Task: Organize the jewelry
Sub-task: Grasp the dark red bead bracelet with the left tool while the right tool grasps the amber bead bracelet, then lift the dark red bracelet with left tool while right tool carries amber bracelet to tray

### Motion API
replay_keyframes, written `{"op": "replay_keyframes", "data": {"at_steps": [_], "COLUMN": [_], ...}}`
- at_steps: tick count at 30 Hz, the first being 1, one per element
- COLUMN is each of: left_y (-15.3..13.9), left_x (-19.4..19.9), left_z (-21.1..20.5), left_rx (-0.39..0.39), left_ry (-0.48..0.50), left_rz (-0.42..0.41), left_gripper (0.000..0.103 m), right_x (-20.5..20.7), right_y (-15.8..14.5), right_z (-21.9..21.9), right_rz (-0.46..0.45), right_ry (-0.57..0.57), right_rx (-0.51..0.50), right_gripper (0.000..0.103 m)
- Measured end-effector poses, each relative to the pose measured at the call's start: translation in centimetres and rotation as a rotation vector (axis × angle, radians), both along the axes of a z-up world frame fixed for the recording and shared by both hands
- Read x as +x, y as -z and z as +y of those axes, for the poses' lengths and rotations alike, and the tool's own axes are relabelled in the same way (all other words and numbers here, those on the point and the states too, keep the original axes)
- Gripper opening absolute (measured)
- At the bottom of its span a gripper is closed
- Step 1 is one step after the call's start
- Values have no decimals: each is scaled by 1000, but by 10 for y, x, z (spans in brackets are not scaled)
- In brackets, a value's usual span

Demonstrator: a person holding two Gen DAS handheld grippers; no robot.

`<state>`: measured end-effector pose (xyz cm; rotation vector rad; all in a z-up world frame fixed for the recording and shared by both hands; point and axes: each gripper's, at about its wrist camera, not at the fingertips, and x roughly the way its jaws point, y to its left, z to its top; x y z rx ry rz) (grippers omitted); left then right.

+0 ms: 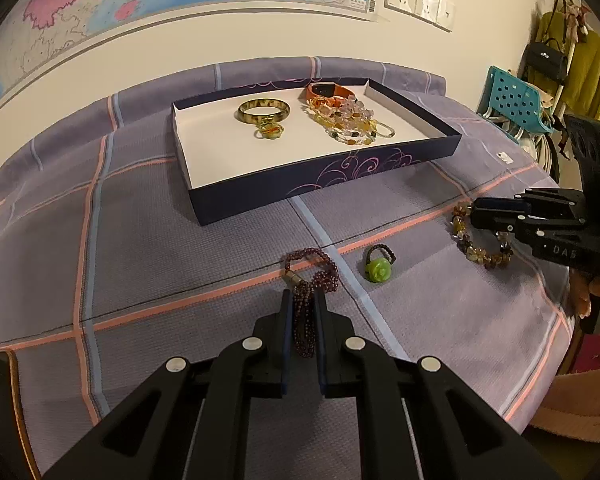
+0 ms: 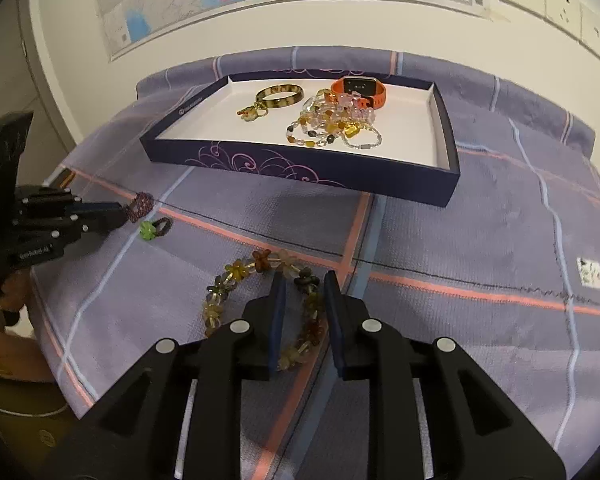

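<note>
A dark garnet bead strand (image 1: 310, 280), limp, light and likely to slither, lies bunched on the purple plaid counter (image 1: 140, 260) near a navy tray (image 1: 324, 184). The left claw (image 1: 303, 308) is clamped on its doubled middle, a sound hold. The right claw (image 2: 305, 292) straddles an amber flower-bead bracelet (image 2: 236, 280), pads not pressing.

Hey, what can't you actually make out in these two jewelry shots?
Watch display: both views, too small to read.
Dark red bracelet: left wrist view, partly hidden by the left tool's fingers.
White tag on the cloth: right wrist view, print blurred.
</note>
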<state>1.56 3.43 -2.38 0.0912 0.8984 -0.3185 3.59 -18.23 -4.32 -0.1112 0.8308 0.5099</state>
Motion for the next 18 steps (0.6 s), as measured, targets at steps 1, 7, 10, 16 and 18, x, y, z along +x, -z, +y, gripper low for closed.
{"op": "replay_keyframes", "data": {"at_steps": [1, 7, 10, 16, 18], "left_y": [0, -2, -4, -17, -22], "left_x": [0, 1, 1, 0, 0], "left_z": [0, 1, 1, 2, 1], "left_rx": [-2, -16, -23, -52, -58], "left_ry": [-1, -7, -9, -4, -1], "left_rz": [1, 2, -3, -34, -46], "left_gripper": [8, 8, 8, 7, 7], "right_x": [0, -1, -2, -4, -6], "right_y": [0, -5, -13, -31, -38], "right_z": [1, 0, -2, -1, 1], "right_rz": [-8, -26, -37, -76, -100], "right_ry": [6, 14, 12, 4, 1], "right_rx": [-14, 6, 41, 67, 64], "right_gripper": [11, 10, 10, 10, 10]}}
